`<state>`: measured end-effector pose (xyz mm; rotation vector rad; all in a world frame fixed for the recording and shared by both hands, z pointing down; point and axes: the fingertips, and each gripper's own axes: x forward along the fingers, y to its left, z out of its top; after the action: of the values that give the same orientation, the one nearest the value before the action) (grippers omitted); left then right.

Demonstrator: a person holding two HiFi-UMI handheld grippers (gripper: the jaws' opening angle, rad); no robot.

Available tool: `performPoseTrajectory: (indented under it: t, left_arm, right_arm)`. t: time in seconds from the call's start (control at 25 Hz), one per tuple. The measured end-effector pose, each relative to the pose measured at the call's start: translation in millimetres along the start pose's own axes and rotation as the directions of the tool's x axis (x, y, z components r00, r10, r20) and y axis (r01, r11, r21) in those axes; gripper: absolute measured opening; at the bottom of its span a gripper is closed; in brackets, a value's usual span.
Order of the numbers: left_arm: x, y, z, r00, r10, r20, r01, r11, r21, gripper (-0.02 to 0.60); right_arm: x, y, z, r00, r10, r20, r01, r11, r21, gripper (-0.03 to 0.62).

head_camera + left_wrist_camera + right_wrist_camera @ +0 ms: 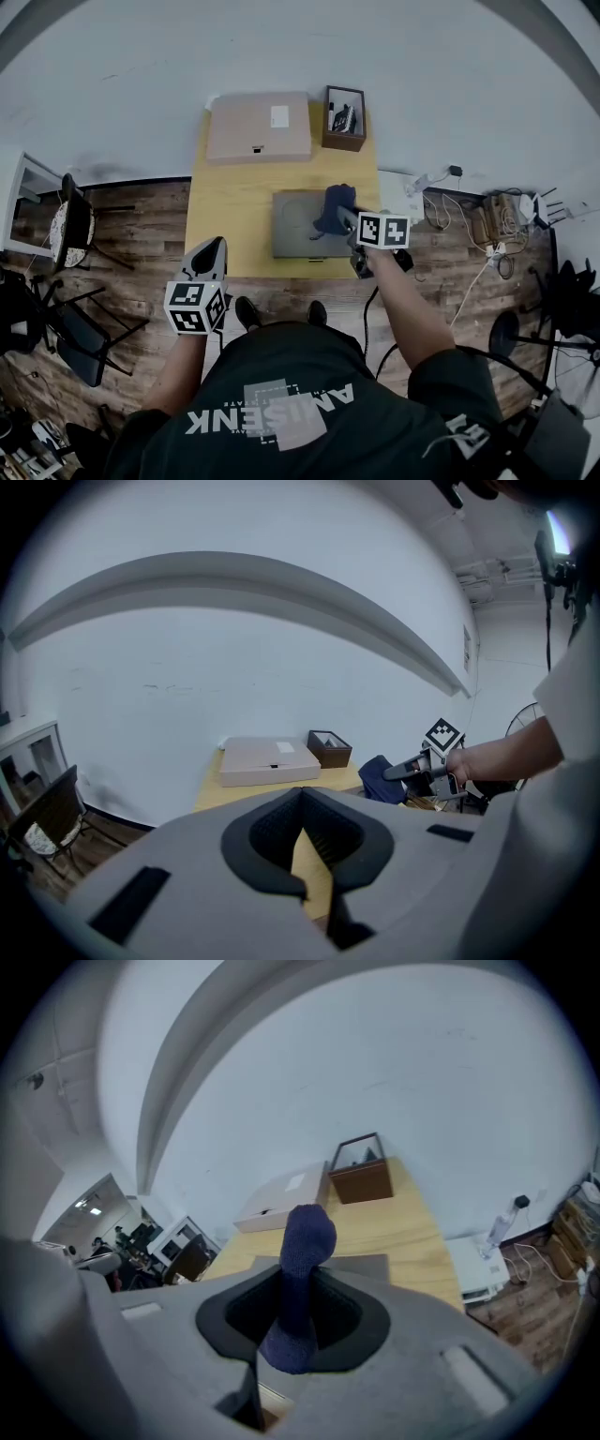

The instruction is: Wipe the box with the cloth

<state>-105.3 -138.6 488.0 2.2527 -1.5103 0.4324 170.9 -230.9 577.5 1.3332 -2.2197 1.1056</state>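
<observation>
A flat grey box (295,230) lies on the wooden table (230,202) near its front edge. My right gripper (346,218) is shut on a dark blue cloth (334,206), which hangs bunched over the box's right part. In the right gripper view the cloth (307,1237) stands up between the jaws of that gripper (302,1274), with the grey box (367,1264) just beyond. My left gripper (209,255) hovers at the table's front left edge, away from the box. Its jaws (303,803) meet at the tips with nothing between them.
A large flat cardboard box (259,127) and a small open brown box (344,118) stand at the back of the table against the wall. Chairs (73,230) stand on the floor to the left. Cables and power strips (487,225) lie to the right.
</observation>
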Motion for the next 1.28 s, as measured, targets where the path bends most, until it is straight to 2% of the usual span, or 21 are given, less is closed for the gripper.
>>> performPoseTrajectory:
  t: [0.2,0.44,0.64,0.76,1.08,1.28]
  left_arm:
    - [-18,9,-6,0.998,0.059,0.011,-0.058,0.998,-0.023,0.002]
    - [-48,30,-20,0.988,0.156,-0.003,-0.155,0.986,-0.067,0.002]
    - [-72,49,-34,0.973,0.231,-0.022,-0.232,0.967,-0.107,0.002]
    - [-78,53,-40,0.969,0.247,-0.030,-0.249,0.961,-0.119,0.002]
    - [-64,34,-34,0.980,0.198,-0.019,-0.199,0.975,-0.095,0.002]
    - [-53,26,-29,0.986,0.168,-0.013,-0.169,0.982,-0.083,0.002]
  right_arm:
    - [39,74,-16,0.988,0.138,-0.074,-0.142,0.988,-0.055,0.081]
    - [96,117,-45,0.972,0.167,-0.167,-0.181,0.981,-0.071,0.081]
    - [120,107,-67,0.971,0.083,-0.224,-0.108,0.989,-0.101,0.081]
    - [121,102,-69,0.972,0.093,-0.218,-0.110,0.992,-0.065,0.081]
    - [106,82,-72,0.969,0.048,-0.244,-0.066,0.996,-0.066,0.083]
    - [94,62,-70,0.974,0.022,-0.224,-0.038,0.997,-0.071,0.083]
